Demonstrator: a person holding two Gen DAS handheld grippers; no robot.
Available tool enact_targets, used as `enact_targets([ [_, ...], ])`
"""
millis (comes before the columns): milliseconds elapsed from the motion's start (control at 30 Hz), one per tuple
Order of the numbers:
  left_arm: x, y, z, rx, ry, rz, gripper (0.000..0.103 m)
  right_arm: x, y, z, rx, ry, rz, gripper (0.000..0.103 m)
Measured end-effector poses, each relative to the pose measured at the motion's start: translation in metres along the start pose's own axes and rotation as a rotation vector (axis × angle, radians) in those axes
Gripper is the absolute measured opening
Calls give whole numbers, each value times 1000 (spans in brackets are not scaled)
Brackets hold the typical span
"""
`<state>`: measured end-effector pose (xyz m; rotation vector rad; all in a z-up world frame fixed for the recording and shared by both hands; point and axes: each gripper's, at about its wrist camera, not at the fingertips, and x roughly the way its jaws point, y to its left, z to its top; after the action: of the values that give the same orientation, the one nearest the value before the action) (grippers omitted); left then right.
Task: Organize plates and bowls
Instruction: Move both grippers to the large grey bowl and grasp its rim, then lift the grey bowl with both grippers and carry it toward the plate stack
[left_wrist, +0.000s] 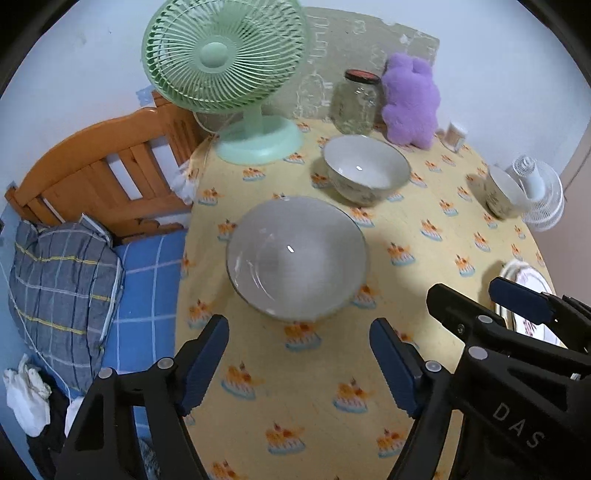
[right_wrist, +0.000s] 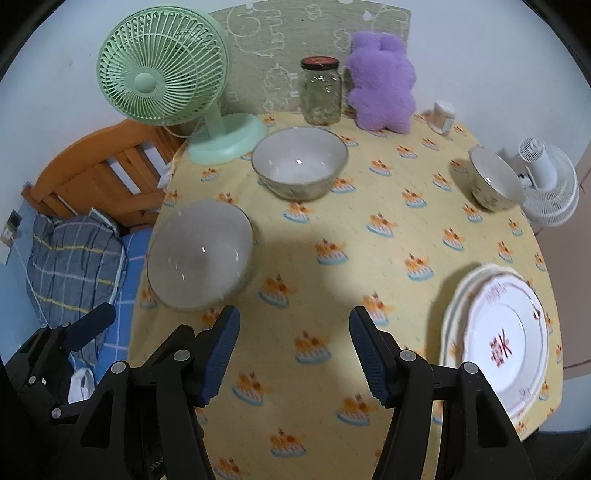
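**A:** From the left wrist view, what's hard to read?

**B:** The stacked plates (left_wrist: 526, 291) at the right edge are mostly hidden behind the right claw (left_wrist: 469, 299), and the small bowl (left_wrist: 500, 194) is partly covered by a white fan (left_wrist: 535, 195). The large bowl (left_wrist: 295, 256) is smeared by blur.

**A:** And the left claw (left_wrist: 299, 365)?

**B:** Released, nothing between its blue pads (left_wrist: 205, 363). The large bowl sits just beyond the tips, not touching them. The medium bowl (left_wrist: 365, 173) stands farther back, well apart.

**A:** The setting?

**B:** A bench (left_wrist: 295, 406) under a yellow cloth printed with cakes. A green fan (left_wrist: 225, 74), a glass jar (left_wrist: 356, 101) and a purple plush toy (left_wrist: 410, 99) line the back. A bed (left_wrist: 147, 277) with a checked pillow (left_wrist: 62, 273) lies to the left.

**A:** Now the right wrist view.

**B:** The left claw (right_wrist: 88, 326) is cut off at the lower left corner. The plates (right_wrist: 498, 332) show better here: 2 stacked, the lower one only as a rim.

**A:** The right claw (right_wrist: 295, 350)?

**B:** Released, empty, over bare cloth of the bench (right_wrist: 295, 258). The large bowl (right_wrist: 199, 258) is up and to its left, near the left fingertip; the plates lie to its right, apart. The medium bowl (right_wrist: 299, 162) and small bowl (right_wrist: 495, 181) stand farther back.
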<state>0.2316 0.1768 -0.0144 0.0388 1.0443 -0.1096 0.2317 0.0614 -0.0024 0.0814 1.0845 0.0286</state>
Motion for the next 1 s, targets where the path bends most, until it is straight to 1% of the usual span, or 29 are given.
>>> enact_targets([
  [133, 13, 16, 16, -11, -3, 17, 79, 16, 14, 18, -4, -3, 2, 65],
  [167, 16, 19, 19, -11, -8, 20, 76, 20, 17, 23, -6, -3, 2, 65],
  [200, 19, 22, 22, -7, -13, 23, 71, 25, 21, 28, -10, -5, 3, 65],
  [267, 28, 29, 27, -11, -11, 27, 69, 33, 28, 34, -17, -4, 5, 65],
  [400, 49, 43, 38, -38, 20, 29, 64, 52, 38, 46, -22, -1, -3, 65],
  [467, 58, 47, 41, -41, 27, 43, 63, 61, 40, 50, -18, 13, 3, 65],
  [567, 70, 48, 44, -47, 45, 41, 58, 75, 43, 55, -20, 31, -1, 65],
  [600, 75, 49, 44, -53, 55, 36, 54, 80, 44, 56, -24, 35, 2, 63],
  [633, 78, 49, 43, -55, 61, 32, 51, 85, 46, 56, -30, 40, 5, 59],
  [667, 82, 49, 44, -57, 63, 26, 44, 88, 46, 57, -32, 45, 4, 56],
  [733, 87, 49, 44, -61, 68, 19, 43, 95, 46, 58, -38, 54, 6, 49],
  [767, 90, 49, 44, -61, 71, 19, 42, 97, 46, 58, -39, 55, 6, 47],
  [833, 94, 48, 45, -57, 80, 22, 36, 103, 47, 59, -48, 64, 6, 38],
  [867, 96, 48, 46, -55, 85, 19, 29, 105, 47, 60, -51, 69, 8, 36],
  [933, 99, 46, 45, -55, 91, 23, 28, 110, 47, 60, -55, 82, 11, 29],
  [1000, 98, 45, 45, -55, 87, 32, 27, 112, 48, 60, -56, 76, 7, 28],
])
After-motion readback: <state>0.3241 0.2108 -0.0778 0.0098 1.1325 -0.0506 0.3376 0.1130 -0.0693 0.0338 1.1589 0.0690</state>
